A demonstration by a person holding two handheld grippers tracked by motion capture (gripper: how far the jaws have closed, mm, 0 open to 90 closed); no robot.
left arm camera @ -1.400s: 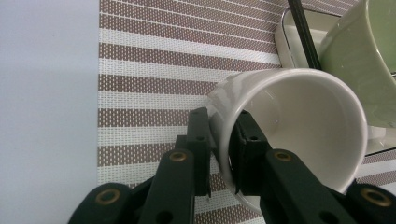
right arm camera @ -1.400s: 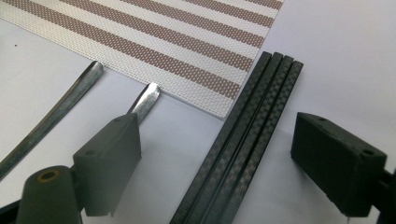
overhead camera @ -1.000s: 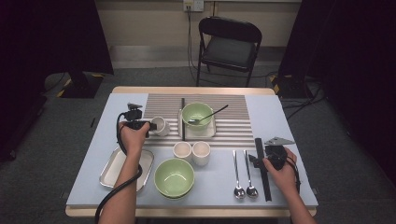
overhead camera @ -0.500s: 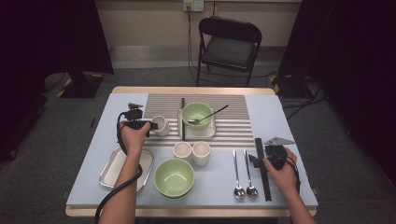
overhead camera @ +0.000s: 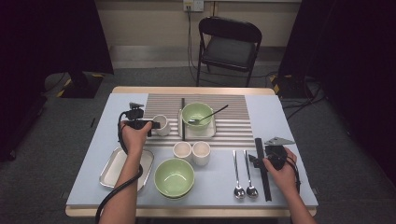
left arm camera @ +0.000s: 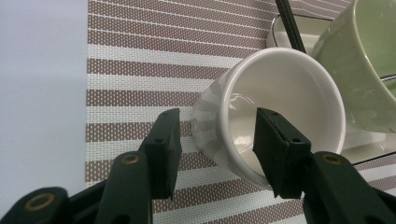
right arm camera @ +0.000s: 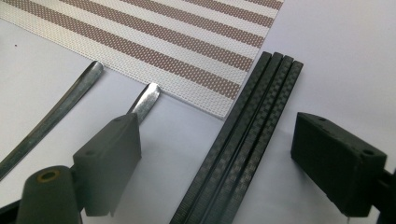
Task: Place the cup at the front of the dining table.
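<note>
White glazed ceramic is what we meet first: a small white cup (left arm camera: 275, 112) stands on the brown-and-white striped placemat (left arm camera: 140, 60), just beside the pale green bowl (left arm camera: 364, 60) that sits in a small white tray (left arm camera: 289, 35); in the left gripper view the left gripper (left arm camera: 212, 140) straddles the cup's near wall, one black jaw outside it and one inside the rim; the jaws have just been opening, and we see a gap between the outer pad and the wall, so the cup is between them but not pinched; from the high view we find the same cup (overhead camera: 161, 125) at the left edge of the placemat (overhead camera: 233, 126), with the left gripper (overhead camera: 156, 125) reaching it from the left and the green bowl (overhead camera: 197, 114) carrying a spoon (overhead camera: 210, 115) across its rim; the right gripper (right arm camera: 215, 154) hovers low over the light blue tabletop (right arm camera: 336, 56) with its jaws spread wide, a bundle of black chopsticks (right arm camera: 243, 135) lying between them untouched; two metal spoon handles (right arm camera: 84, 93) lie to the left of that jaw in the right gripper view; in the high view the right gripper (overhead camera: 256, 161) sits near the table's right edge beside the chopsticks (overhead camera: 262, 168).
</note>
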